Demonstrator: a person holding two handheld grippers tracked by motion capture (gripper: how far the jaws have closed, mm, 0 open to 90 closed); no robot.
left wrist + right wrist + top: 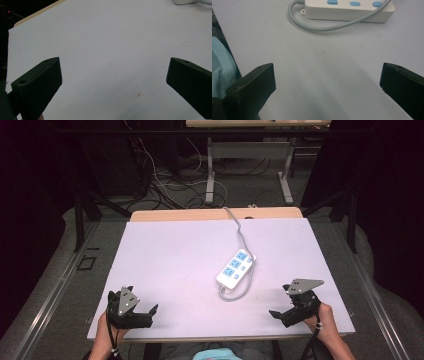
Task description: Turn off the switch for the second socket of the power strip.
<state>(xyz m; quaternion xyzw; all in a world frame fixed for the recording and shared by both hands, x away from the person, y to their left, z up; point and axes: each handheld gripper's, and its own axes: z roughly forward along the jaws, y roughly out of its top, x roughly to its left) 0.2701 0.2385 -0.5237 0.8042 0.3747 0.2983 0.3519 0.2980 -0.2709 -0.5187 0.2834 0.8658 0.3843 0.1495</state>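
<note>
Both pairs of blocky matte-black jaws stand wide apart, holding nothing. The left gripper (150,312) rests at the lower left of the high view, the right gripper (276,314) at the lower right, both on the smooth, pale tabletop (170,255). Between them, right of centre, lies a white plastic power strip (236,268) with blue sockets, its rounded grey cord (239,230) looping beside it.

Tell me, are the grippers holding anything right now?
No. The left gripper and right gripper are both open with nothing between their jaws. The power strip lies untouched on the table.
</note>
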